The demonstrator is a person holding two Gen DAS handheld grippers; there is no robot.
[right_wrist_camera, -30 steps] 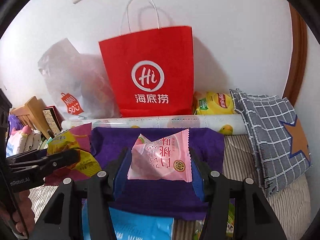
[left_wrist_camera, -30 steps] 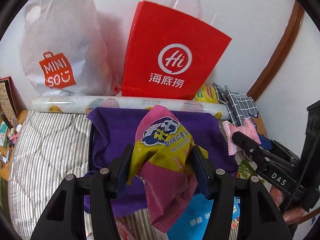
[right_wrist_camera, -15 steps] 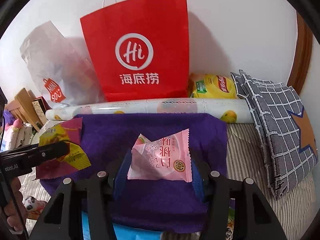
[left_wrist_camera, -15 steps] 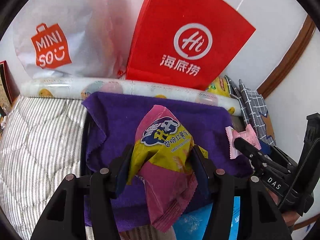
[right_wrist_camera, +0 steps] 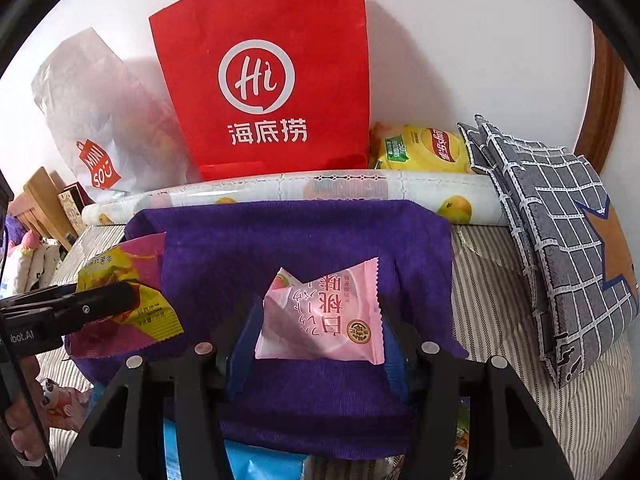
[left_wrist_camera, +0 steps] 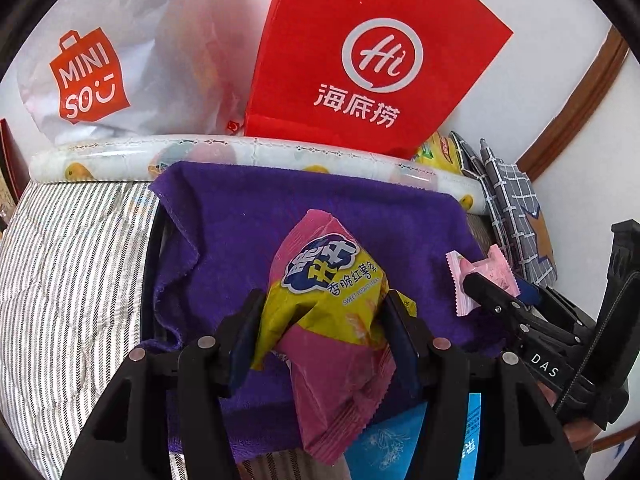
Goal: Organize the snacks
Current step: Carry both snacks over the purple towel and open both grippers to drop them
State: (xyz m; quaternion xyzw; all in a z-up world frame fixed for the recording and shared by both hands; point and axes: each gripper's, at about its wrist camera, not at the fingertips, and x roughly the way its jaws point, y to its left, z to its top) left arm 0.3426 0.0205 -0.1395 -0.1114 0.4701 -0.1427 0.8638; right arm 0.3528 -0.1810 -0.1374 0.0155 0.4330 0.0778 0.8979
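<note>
Striped bedding (left_wrist_camera: 72, 264) covers the bed, and along its far edge, against the white wall, stand a red paper bag (right_wrist_camera: 268, 80) and a white Minisou bag (left_wrist_camera: 120, 60), with a rolled printed sheet (right_wrist_camera: 320, 192) lying in front of them. A purple towel (left_wrist_camera: 320, 220) is spread over what looks like a dark tray near the far edge; only a dark rim shows at its left side, so I cannot tell what it is.

Left tongs (left_wrist_camera: 324, 320) are clenched on a yellow-and-pink sweet potato snack (left_wrist_camera: 332, 292), held up above the towel. Right tongs (right_wrist_camera: 320, 320) are clenched on a pink peach pastry packet (right_wrist_camera: 324, 316), likewise raised over the towel, toward its near-right part.

Over the last second both tongs have moved forward toward the far edge of the bed: the bags and the roll loom larger in both views, and the towel now fills the ground under each packet. Neither grip has altered. That suggests both snacks are being carried to the towel to be set down side by side, with the release not yet made. More packets, one blue (right_wrist_camera: 256, 460), lie at the near edge, probably waiting their turn.
</note>
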